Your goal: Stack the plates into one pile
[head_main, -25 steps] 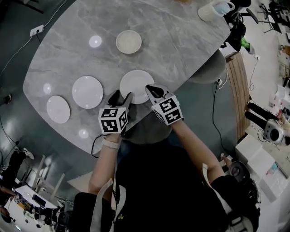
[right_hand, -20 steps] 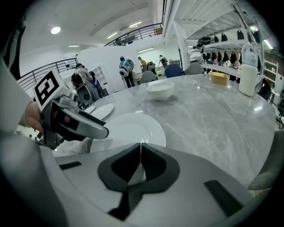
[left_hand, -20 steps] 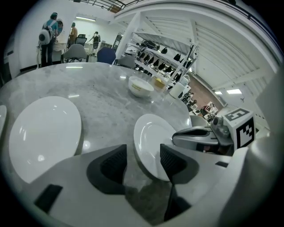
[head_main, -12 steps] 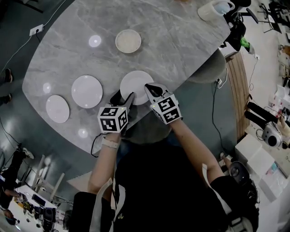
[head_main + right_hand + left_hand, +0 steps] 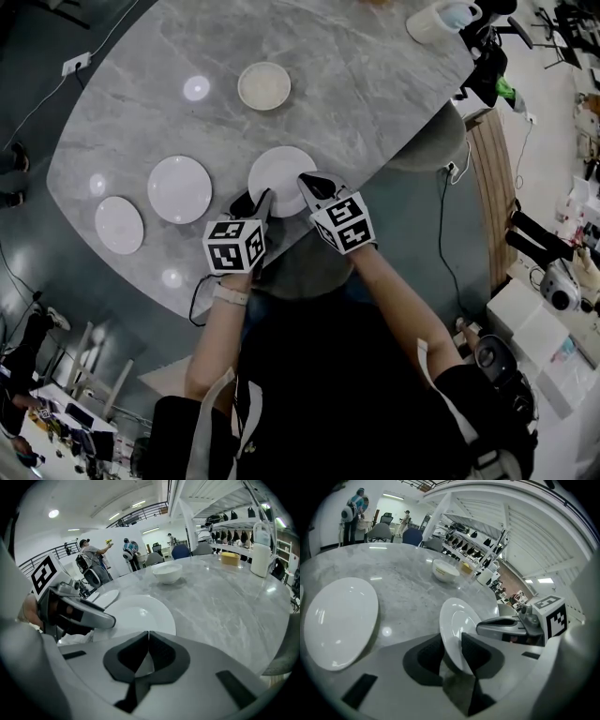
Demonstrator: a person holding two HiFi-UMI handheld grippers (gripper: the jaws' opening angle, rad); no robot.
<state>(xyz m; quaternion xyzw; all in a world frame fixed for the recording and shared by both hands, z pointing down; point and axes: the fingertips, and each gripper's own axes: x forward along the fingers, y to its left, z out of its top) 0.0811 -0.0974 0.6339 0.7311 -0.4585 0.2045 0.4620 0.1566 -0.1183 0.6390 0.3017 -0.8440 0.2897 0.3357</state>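
- Spreading widest, the grey marble oval counter (image 5: 375,84) carries every dish, and the person stands at its near edge.
- Nearest that edge lies the large round white ceramic plate (image 5: 281,169), just ahead of both grippers, with its near rim turned toward them.
- Left of it in the head view, close but not touching, rests the second round white plate (image 5: 180,188). I judge this the likely pile site, so the coming carry would run leftward across the counter.
- Further left again sits the smaller round white plate (image 5: 120,225), apart from its neighbour.
- Well beyond them all is the cream shallow bowl (image 5: 263,85).
- The left gripper (image 5: 253,200) has just been closing its jaws, and its pads now press on either side of the large plate's near-left rim. It stands on the side facing the other plates, so it is the nearer hand for the move.
- The right gripper (image 5: 314,183) has its jaws together on nothing. Its tips are at the same plate's near-right rim, but I cannot tell whether they touch it.
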